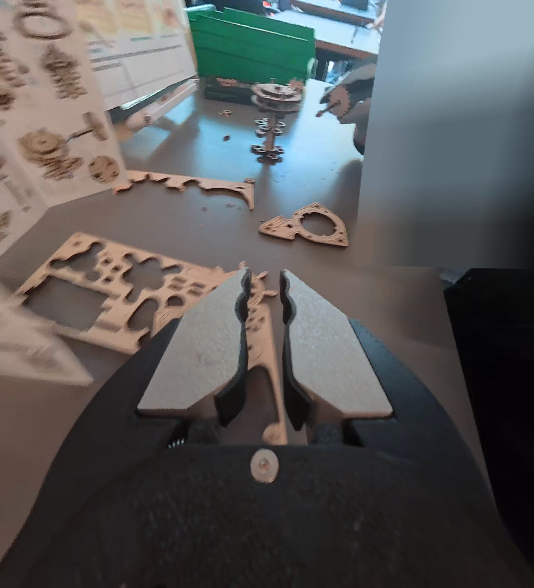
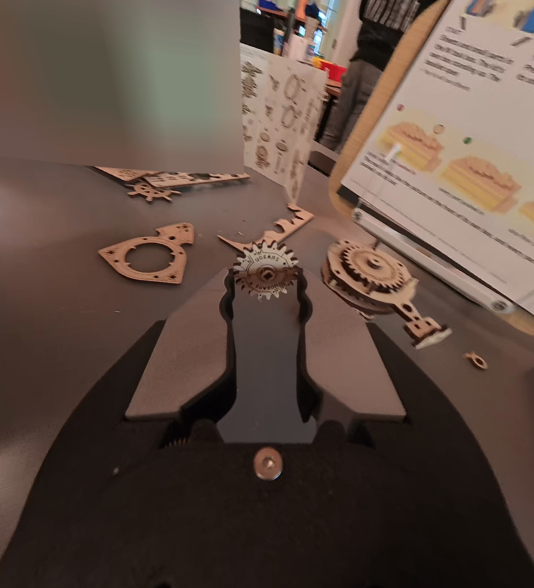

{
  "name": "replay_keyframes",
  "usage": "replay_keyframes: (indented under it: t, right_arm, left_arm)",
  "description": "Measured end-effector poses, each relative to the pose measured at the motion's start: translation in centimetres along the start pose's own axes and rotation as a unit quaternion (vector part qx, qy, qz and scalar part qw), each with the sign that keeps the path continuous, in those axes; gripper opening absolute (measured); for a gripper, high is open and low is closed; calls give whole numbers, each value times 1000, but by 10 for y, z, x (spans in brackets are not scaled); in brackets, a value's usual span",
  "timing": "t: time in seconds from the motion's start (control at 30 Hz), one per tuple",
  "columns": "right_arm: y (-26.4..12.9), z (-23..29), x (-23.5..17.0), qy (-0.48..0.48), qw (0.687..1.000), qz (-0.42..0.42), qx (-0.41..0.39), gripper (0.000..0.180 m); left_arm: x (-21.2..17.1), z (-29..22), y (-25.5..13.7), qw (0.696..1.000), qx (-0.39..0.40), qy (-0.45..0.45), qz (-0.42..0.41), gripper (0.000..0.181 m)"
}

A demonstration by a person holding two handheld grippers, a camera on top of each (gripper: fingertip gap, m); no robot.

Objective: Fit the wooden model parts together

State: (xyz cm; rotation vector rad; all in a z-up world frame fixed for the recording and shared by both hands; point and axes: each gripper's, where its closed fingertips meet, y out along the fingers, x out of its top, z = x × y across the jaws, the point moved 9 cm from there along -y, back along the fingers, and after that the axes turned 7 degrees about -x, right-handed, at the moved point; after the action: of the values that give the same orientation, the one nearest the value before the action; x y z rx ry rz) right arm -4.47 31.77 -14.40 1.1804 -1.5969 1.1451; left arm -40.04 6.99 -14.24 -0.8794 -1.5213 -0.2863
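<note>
While right fingers (image 2: 265,276) clamp a toothed wheel (image 2: 265,274), left fingers (image 1: 265,276) hang apart over the dark table (image 1: 176,216).

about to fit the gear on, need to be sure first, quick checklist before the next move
1. Right claw shut on the gear: ok.
2. Gear held by its edges, centre hole showing: ok.
3. Gear model resting on the table, to the gear's right: ok.
4. Gear lined up over the model: not ok.
5. Left claw empty, slightly open: ok.
6. Model held steady: not ok, nothing grips it.
</note>
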Motion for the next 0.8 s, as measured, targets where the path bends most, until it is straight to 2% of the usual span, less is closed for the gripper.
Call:
replay_keyframes:
  t: [0.13, 0.43, 0.57, 0.7, 0.8]
  right_arm:
    - [2, 10, 4, 2, 999, -17, 32, 36]
    - [28, 68, 40, 21, 982, -64, 178, 36]
    - [25, 95, 59, -90, 973, -127, 169, 36]
    - [16, 120, 70, -230, 952, -167, 112, 36]
    - [15, 130, 71, -283, 938, -179, 86, 36]
  left_arm:
    - [8, -19, 36, 999, -15, 29, 25, 11]
    - [42, -50, 113, 995, -70, 61, 36, 11]
    - [46, -62, 125, 989, -147, 31, -3, 12]
    - [52, -71, 116, 973, -218, 29, -65, 5]
    - [56, -76, 109, 959, -268, 40, -82, 0]
